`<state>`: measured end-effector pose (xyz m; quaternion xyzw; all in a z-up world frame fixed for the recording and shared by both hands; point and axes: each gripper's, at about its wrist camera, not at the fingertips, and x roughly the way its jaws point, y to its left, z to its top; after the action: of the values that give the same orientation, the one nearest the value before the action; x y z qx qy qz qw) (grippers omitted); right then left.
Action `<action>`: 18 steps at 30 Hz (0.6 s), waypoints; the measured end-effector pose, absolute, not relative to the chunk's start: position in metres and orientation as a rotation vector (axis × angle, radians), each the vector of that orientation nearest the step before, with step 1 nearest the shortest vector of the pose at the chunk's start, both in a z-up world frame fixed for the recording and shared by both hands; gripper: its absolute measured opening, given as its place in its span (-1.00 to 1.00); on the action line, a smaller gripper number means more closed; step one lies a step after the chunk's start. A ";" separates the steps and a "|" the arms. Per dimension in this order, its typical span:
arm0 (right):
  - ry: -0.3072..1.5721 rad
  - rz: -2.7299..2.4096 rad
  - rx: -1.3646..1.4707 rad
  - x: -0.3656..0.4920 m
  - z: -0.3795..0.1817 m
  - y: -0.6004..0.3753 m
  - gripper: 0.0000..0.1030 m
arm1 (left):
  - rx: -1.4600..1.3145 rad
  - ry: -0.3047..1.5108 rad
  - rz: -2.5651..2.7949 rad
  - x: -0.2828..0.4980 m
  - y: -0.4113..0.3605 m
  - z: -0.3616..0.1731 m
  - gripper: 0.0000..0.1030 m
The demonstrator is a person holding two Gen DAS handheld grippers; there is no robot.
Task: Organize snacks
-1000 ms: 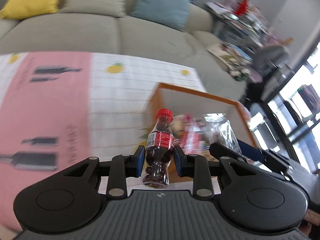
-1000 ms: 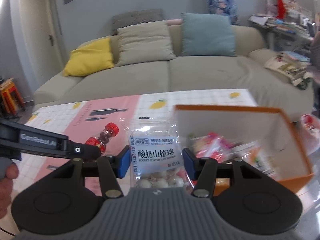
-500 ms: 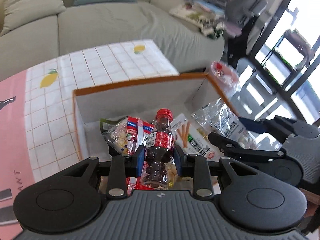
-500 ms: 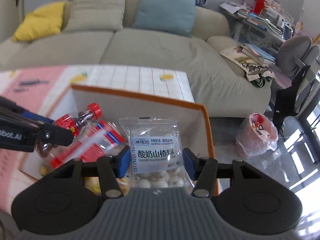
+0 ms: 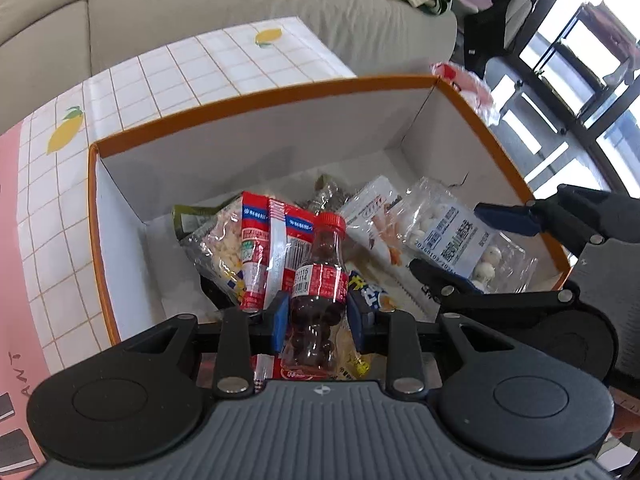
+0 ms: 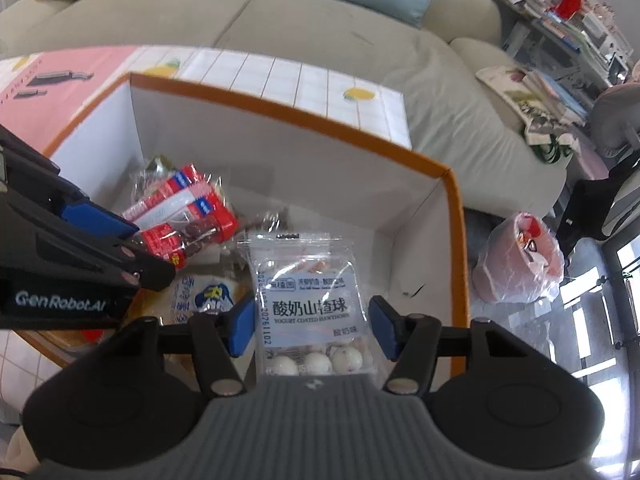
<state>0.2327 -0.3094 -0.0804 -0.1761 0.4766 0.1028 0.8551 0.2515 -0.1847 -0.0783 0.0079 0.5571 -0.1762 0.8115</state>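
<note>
My left gripper [image 5: 318, 322] is shut on a small cola-shaped candy bottle [image 5: 318, 280] with a red cap, held over the near part of the orange-rimmed box [image 5: 256, 104]. My right gripper [image 6: 312, 326] has widened around a clear bag of yogurt hawthorn balls [image 6: 310, 296]; the blue pads stand slightly off the bag's edges. The bag hangs over the box's right side, seen also in the left wrist view [image 5: 452, 236]. The bottle shows in the right wrist view [image 6: 188, 240]. Several snack packs [image 5: 256, 248] lie in the box.
The box [image 6: 456, 216] stands on a table with a white grid and pink cloth [image 5: 52, 200]. A beige sofa [image 6: 280, 20] is behind. A pink plastic bag [image 6: 520, 260] sits on the floor to the right of the box.
Both grippers have moved right from over the table to above the box and tilted down into it. The right gripper's pads have spread a little from the bag.
</note>
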 end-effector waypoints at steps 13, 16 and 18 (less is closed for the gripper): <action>1.014 0.191 -0.461 0.231 -0.046 -0.300 0.53 | 0.066 1.123 -0.370 0.234 -0.171 -0.019 0.27; 0.994 0.172 -0.415 0.224 -0.021 -0.301 0.57 | 0.073 1.071 -0.361 0.221 -0.161 0.007 0.28; 0.968 0.158 -0.374 0.215 -0.002 -0.301 0.65 | 0.073 1.029 -0.339 0.209 -0.151 0.025 0.28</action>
<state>0.2154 -0.3012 -0.0015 -0.1787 0.4621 0.0756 0.8653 0.2095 -0.1512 0.0246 0.0346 0.4896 -0.1615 0.8562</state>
